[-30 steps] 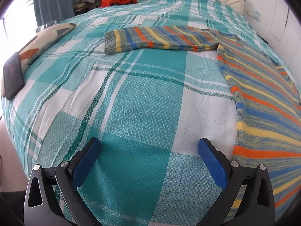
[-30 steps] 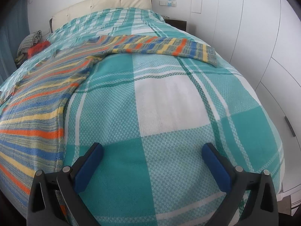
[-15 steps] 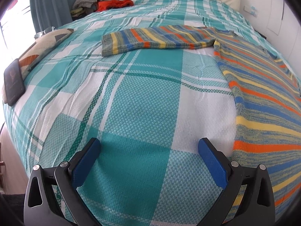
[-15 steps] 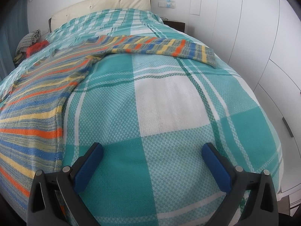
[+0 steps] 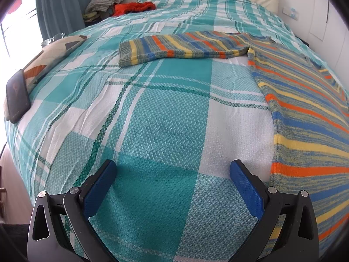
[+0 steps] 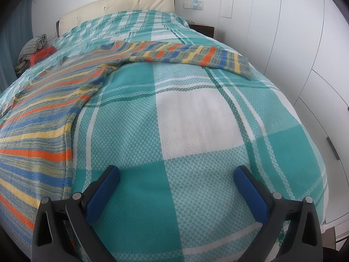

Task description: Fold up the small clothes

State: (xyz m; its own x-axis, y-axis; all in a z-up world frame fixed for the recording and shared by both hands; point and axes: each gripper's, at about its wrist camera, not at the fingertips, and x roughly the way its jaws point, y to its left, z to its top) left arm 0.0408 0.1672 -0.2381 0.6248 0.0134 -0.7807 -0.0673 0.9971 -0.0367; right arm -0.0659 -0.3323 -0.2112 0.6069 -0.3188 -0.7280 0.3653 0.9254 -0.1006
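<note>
The left gripper (image 5: 173,181) hangs above the teal plaid bedspread (image 5: 165,118) with its blue pads spread wide and empty; the right gripper (image 6: 176,184) does the same. Between the two lies the striped sweater (image 5: 309,118), spread flat, one sleeve (image 5: 183,48) stretched out to each side. A dark phone (image 5: 17,96) rests on a cushion at the bed's left edge.

Bright daylight floods in from a blown-out window (image 5: 13,32) at the left; shadows seem soft. Both fisheye views bulge, with dark, slightly blurred corners.
</note>
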